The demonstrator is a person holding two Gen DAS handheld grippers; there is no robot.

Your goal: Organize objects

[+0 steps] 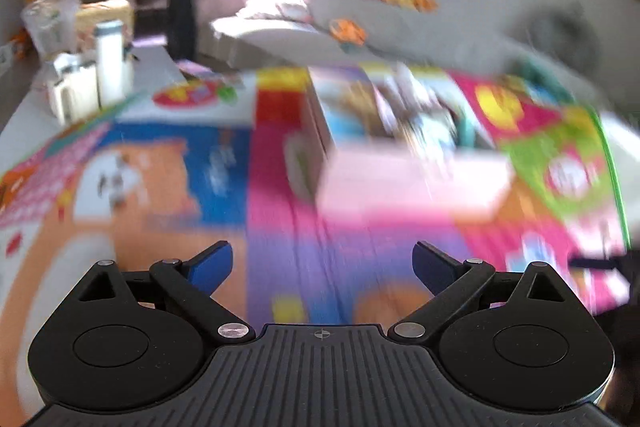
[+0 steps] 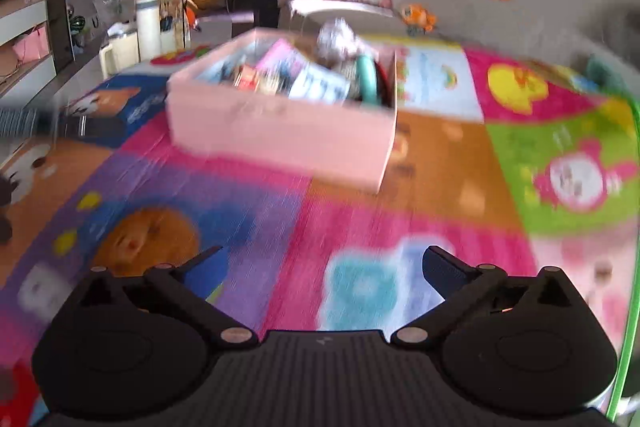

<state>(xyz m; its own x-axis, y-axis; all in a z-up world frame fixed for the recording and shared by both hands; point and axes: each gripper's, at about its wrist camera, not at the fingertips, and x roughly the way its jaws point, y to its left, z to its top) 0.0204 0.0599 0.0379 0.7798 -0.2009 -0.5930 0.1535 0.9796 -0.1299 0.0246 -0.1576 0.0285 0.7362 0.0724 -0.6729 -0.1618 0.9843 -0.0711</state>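
A pink storage box [image 2: 288, 123], filled with books and toys, sits on a colourful cartoon play mat [image 2: 360, 211] on the floor, well ahead of both grippers. Its long side runs across the right wrist view, one corner turned toward the camera. The right gripper [image 2: 324, 267] and left gripper [image 1: 322, 263] tilt downward over the mat, jaws spread wide, nothing between them. Both views are motion-blurred.

My 2 grippers, both spread wide.
Left gripper [image 1: 322, 259] and right gripper [image 2: 324, 263] angle downward, nothing between their jaws.
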